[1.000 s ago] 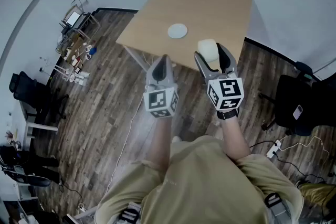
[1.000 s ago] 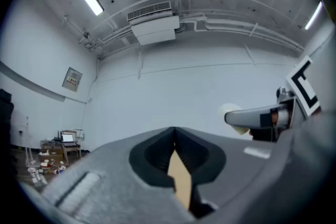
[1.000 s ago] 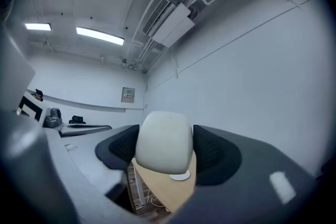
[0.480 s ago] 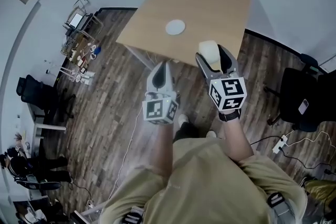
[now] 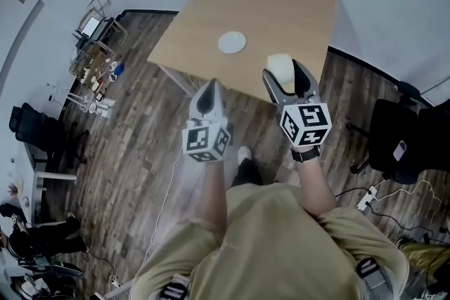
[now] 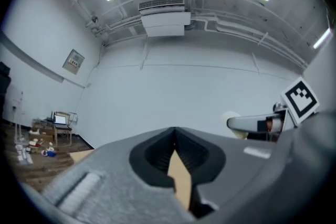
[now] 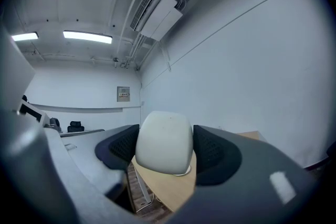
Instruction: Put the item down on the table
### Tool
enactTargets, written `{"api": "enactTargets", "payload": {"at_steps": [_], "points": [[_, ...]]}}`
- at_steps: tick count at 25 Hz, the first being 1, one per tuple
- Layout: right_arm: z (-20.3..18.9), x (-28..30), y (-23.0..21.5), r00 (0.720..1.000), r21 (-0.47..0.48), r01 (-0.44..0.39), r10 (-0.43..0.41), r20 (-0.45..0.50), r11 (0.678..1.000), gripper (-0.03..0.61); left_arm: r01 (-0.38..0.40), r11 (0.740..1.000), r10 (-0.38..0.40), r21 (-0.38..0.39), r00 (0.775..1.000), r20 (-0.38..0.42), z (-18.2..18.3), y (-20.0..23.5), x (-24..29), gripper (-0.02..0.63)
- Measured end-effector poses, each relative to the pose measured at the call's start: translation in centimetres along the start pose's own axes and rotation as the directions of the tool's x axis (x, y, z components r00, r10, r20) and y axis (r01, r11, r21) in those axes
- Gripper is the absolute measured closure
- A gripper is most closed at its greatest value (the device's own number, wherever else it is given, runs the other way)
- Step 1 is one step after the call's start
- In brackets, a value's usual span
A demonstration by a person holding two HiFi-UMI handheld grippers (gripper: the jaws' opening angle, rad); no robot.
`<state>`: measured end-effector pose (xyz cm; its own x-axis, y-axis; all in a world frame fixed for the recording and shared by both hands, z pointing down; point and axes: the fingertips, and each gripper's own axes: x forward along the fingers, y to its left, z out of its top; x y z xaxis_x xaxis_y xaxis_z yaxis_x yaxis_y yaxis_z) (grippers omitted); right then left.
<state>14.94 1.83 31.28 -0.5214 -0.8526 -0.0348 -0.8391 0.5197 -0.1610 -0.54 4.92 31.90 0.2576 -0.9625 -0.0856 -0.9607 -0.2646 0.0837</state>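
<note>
Over the near edge of the light wooden counter (image 5: 274,7), my right tool (image 5: 286,74) clamps a cream rounded object (image 5: 278,65); my left tool (image 5: 209,88) hangs pinched together, empty.

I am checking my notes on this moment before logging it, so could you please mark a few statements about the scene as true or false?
1. The right gripper is shut on a pale rounded item. True.
2. The left gripper holds a second item. False: its jaws are together with nothing between them.
3. The item already rests on the table. False: it is held clear of the tabletop in the right gripper.
4. A white round disc lies on the table. True.
5. The floor is carpeted. False: it is dark wood planks.
</note>
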Motion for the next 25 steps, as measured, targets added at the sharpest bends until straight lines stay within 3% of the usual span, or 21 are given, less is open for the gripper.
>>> {"api": "enactTargets", "payload": {"at_steps": [4, 10, 17, 20, 25], "points": [[1.0, 5.3, 0.0, 1.000, -0.021, -0.001, 0.001, 0.011, 1.000, 0.252, 0.044, 0.999, -0.044, -0.010, 0.998, -0.038, -0.2, 3.3, 4.5, 0.617], [1.9, 13.8, 1.7, 1.000, -0.048, -0.002, 0.003, 0.028, 0.999, 0.252, 0.042, 0.999, -0.042, 0.008, 0.997, -0.071, 1.0, 10.4, 10.0, 0.620], [0.9, 22.3, 2.9, 1.000, -0.071, 0.016, -0.015, 0.007, 0.997, 0.252, 0.042, 0.997, -0.046, -0.060, 0.996, -0.079, 0.5, 18.1, 15.1, 0.600], [-0.5, 24.3, 2.5, 0.999, -0.087, 0.035, -0.036, -0.012, 0.996, 0.252, 0.058, 0.996, -0.062, -0.063, 0.996, -0.063, -0.2, 19.9, 16.6, 0.572], [-3.7, 26.2, -1.2, 0.993, -0.088, 0.079, -0.086, -0.082, 0.993, 0.252, 0.037, 0.999, -0.039, -0.025, 0.997, -0.069, -2.3, 20.1, 19.5, 0.611]]}}
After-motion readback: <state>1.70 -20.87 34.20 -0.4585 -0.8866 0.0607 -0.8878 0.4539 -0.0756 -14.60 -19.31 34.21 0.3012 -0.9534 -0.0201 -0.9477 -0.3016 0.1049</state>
